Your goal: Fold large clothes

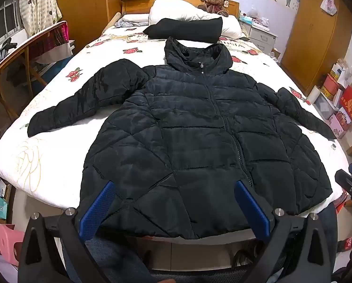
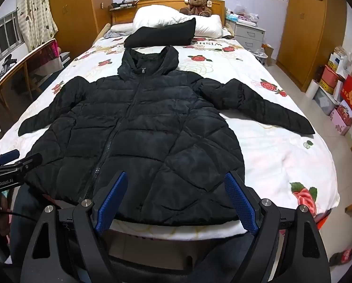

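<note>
A black quilted hooded jacket (image 1: 194, 129) lies flat and zipped on the bed, front side up, both sleeves spread outward, hood toward the headboard. It also shows in the right wrist view (image 2: 140, 136). My left gripper (image 1: 173, 186) is open and empty, hovering just over the jacket's bottom hem at the foot of the bed. My right gripper (image 2: 174, 176) is open and empty above the hem on the jacket's right half. The left gripper shows at the left edge of the right wrist view (image 2: 15, 162), the right gripper at the right edge of the left wrist view (image 1: 350, 181).
The bed has a white rose-print cover (image 2: 282, 146). A folded black garment (image 1: 185, 29), white pillows (image 1: 176, 11) and a teddy bear (image 1: 215, 2) lie at the head. A desk (image 1: 15, 54) stands left; a nightstand (image 2: 248, 34), wardrobe and boxes (image 2: 341, 94) right.
</note>
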A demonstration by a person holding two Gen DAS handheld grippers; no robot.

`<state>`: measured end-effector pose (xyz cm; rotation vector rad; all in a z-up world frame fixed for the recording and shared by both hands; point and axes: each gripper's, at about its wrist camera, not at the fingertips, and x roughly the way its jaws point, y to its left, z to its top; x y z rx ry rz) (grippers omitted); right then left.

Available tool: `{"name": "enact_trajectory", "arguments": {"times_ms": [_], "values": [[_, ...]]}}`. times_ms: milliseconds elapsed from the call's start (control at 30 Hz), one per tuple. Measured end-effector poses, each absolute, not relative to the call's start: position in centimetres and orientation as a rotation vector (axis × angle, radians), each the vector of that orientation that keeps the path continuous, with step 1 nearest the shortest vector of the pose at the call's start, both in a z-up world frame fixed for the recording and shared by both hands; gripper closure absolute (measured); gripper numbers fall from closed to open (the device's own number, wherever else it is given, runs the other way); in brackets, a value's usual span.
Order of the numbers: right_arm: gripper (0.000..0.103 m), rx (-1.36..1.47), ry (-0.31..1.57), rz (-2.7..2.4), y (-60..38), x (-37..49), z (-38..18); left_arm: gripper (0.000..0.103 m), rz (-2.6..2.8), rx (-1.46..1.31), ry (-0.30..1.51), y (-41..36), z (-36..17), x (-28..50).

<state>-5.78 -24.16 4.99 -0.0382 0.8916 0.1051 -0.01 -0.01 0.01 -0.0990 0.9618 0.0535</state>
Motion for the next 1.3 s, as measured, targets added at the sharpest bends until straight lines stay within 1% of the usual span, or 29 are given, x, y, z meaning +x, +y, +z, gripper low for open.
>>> {"name": "enact_trajectory", "arguments": {"times_ms": [1300], "values": [[0.019,-0.058,0.893,0.106,-23.39,-5.91,5.21,0.001,0.050,-0.087,0.941,-0.22,0.78,-0.43]]}}
